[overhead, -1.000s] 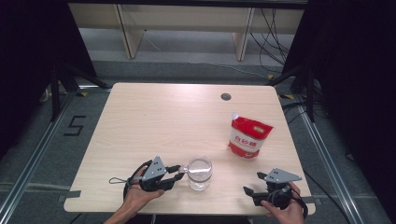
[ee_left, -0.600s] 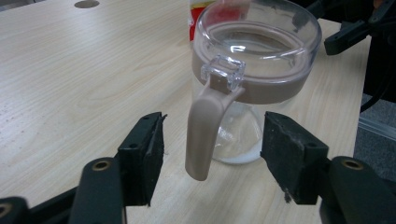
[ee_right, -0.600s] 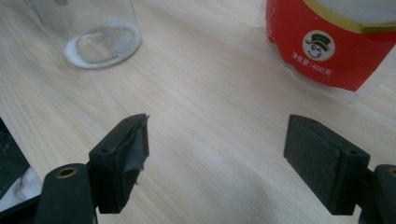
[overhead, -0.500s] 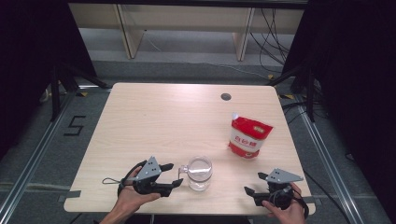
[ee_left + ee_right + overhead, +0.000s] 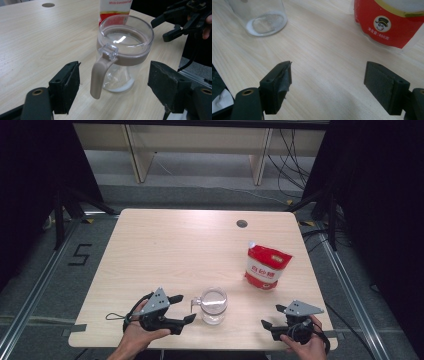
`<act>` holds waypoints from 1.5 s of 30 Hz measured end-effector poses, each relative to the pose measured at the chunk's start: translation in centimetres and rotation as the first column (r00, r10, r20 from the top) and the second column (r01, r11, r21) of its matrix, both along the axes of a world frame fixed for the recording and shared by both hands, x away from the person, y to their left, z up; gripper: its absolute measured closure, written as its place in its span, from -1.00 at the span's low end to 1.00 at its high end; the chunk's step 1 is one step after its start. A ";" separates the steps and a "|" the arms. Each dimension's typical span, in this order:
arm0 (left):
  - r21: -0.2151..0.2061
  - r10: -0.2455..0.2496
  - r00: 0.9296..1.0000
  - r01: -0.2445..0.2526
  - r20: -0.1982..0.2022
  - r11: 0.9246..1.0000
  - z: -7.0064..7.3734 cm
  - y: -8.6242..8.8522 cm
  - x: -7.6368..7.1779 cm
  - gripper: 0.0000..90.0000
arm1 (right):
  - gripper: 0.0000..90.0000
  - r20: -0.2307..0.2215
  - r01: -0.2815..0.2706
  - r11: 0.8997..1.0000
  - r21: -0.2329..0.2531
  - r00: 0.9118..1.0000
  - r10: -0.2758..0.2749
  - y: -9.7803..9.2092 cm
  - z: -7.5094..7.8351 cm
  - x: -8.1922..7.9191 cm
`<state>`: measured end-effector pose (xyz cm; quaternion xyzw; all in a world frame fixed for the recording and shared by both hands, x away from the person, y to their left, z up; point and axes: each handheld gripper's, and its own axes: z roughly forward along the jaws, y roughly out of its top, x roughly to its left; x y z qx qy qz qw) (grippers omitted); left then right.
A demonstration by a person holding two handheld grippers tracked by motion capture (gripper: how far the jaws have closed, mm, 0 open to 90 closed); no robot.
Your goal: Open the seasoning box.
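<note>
A clear glass jar [image 5: 213, 306] with a brown collar, a clear lid and a brown handle stands near the table's front edge, a little white powder at its bottom [image 5: 262, 20]. My left gripper [image 5: 184, 308] is open just left of it. In the left gripper view the jar's handle [image 5: 98, 77] stands between the wide-apart jaws, touching neither. A red and white pouch [image 5: 267, 266] stands upright at the right. My right gripper [image 5: 271, 316] is open near the front right corner, over bare wood [image 5: 329, 82], with the pouch [image 5: 387, 22] ahead of it.
The light wooden table [image 5: 170, 250] has a round cable hole [image 5: 242, 223] at its far side. The other hand's gripper [image 5: 175, 22] appears beyond the jar in the left gripper view. Dark curtains and shelving stand beyond the table.
My left gripper has drawn back a little to the left, away from the jar. The jar, the pouch and the right gripper have stayed put.
</note>
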<state>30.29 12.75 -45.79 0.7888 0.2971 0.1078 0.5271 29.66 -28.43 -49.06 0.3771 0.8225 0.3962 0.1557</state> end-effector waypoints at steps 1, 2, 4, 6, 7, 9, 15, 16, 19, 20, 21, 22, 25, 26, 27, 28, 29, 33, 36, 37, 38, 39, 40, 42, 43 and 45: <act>-0.001 0.004 1.000 -0.004 -0.003 1.000 0.2 0.0 -0.1 -0.44 | -0.49 -0.005 0.000 1.000 0.003 1.000 0.000 0.1 0.0 0.0; -0.007 0.001 1.000 -0.001 -0.002 1.000 0.3 0.0 0.0 -0.43 | -0.49 -0.011 -0.013 1.000 0.012 1.000 0.013 0.1 0.0 0.0; -0.016 0.001 1.000 -0.001 0.007 1.000 0.5 0.0 -0.1 -0.41 | -0.49 0.009 -0.008 1.000 -0.006 1.000 0.008 0.1 0.0 0.0; -0.016 0.005 1.000 -0.005 0.015 1.000 0.9 0.0 -0.2 -0.37 | -0.49 0.004 -0.011 1.000 0.000 1.000 0.011 0.1 0.1 0.0; -0.022 0.009 1.000 -0.008 0.016 1.000 1.0 0.1 -0.2 -0.32 | -0.50 -0.027 0.002 1.000 0.017 1.000 -0.001 0.3 0.1 -0.2; -0.032 -0.009 1.000 0.010 0.028 0.999 1.3 0.3 -0.2 -0.21 | -0.50 -0.002 -0.021 1.000 0.016 1.000 0.021 0.3 0.0 0.2; -0.042 0.035 0.998 -0.033 0.055 0.999 1.8 0.3 -0.2 0.31 | -0.52 0.006 -0.046 0.998 0.036 0.999 0.046 0.4 0.1 0.3; -0.047 0.039 0.998 -0.036 0.057 0.998 1.9 0.3 -0.1 0.38 | -0.52 -0.011 -0.058 0.997 0.045 0.998 0.058 0.4 0.1 0.3; -0.021 0.030 0.996 -0.028 0.086 0.999 1.9 -0.1 0.1 0.61 | -0.52 -0.004 -0.047 0.998 0.050 0.999 0.047 0.5 0.3 0.2; -0.015 0.028 0.995 -0.026 0.094 1.000 1.9 -0.3 0.1 0.66 | -0.52 0.002 -0.047 0.998 0.044 0.999 0.047 0.5 0.3 0.2; -0.004 0.027 0.995 -0.026 0.092 1.000 1.9 -0.4 0.1 0.72 | -0.52 0.001 -0.044 0.998 0.042 0.999 0.044 0.6 0.3 0.2; 0.008 0.019 0.994 -0.020 0.105 1.000 1.9 -0.5 0.3 0.76 | -0.52 -0.003 -0.028 0.999 0.045 1.000 0.028 0.7 0.4 0.1; 0.023 0.015 0.992 -0.018 0.126 1.000 1.9 -0.8 0.8 0.87 | -0.52 0.027 -0.024 0.999 0.038 0.999 0.023 0.9 0.4 0.0; 0.023 0.015 0.992 -0.018 0.126 1.000 1.9 -0.8 0.8 0.89 | -0.52 0.027 -0.024 0.999 0.038 0.999 0.023 0.9 0.4 0.0; 0.017 0.021 0.993 -0.023 0.118 1.000 1.9 -1.1 1.0 0.92 | -0.51 0.039 -0.046 0.998 0.053 0.998 0.044 1.1 0.4 0.0; 0.013 0.026 0.993 -0.028 0.112 1.000 1.8 -1.3 1.1 0.92 | -0.51 0.038 -0.043 0.998 0.055 0.998 0.041 1.1 0.5 0.0; 0.007 0.017 0.993 -0.018 0.114 1.000 1.7 -1.4 1.2 0.93 | -0.51 0.025 -0.020 0.998 0.065 1.000 0.018 1.3 0.5 -0.3; 0.020 0.017 0.995 -0.019 0.103 1.000 1.6 -1.7 1.3 0.94 | -0.50 0.033 -0.041 0.997 0.069 0.999 0.039 1.6 0.6 -0.2; 0.018 0.027 0.995 -0.029 0.095 0.999 1.5 -1.7 1.4 0.94 | -0.49 0.049 -0.032 0.998 0.059 0.998 0.029 1.8 0.7 -0.4; 0.030 0.020 0.994 -0.023 0.106 0.999 1.5 -1.6 1.5 0.94 | -0.48 0.054 -0.047 0.997 0.059 0.998 0.044 1.8 0.6 -0.2; 0.020 0.019 0.994 -0.021 0.104 1.000 1.4 -1.7 1.7 0.94 | -0.45 0.044 -0.053 0.996 0.067 0.998 0.050 1.8 0.6 -0.3; 0.028 0.023 0.995 -0.026 0.102 0.999 1.4 -1.6 1.7 0.94 | -0.42 0.048 -0.063 0.997 0.055 0.997 0.060 1.8 0.6 -0.3; 0.032 0.016 0.995 -0.020 0.103 0.999 1.3 -1.7 1.7 0.94 | -0.42 0.047 -0.067 0.996 0.056 0.997 0.064 1.9 0.6 -0.3; 0.032 0.017 0.995 -0.021 0.101 0.999 1.2 -1.8 1.7 0.94 | -0.41 0.050 -0.065 0.997 0.051 0.997 0.062 1.9 0.6 -0.3; 0.037 0.012 0.995 -0.016 0.099 0.999 1.1 -1.8 1.8 0.93 | -0.40 0.047 -0.081 0.995 0.058 0.996 0.078 2.0 0.6 -0.3; 0.037 0.019 0.996 -0.023 0.093 0.999 1.0 -1.9 1.7 0.93 | -0.38 0.064 -0.066 0.997 0.044 0.996 0.064 1.9 0.6 -0.4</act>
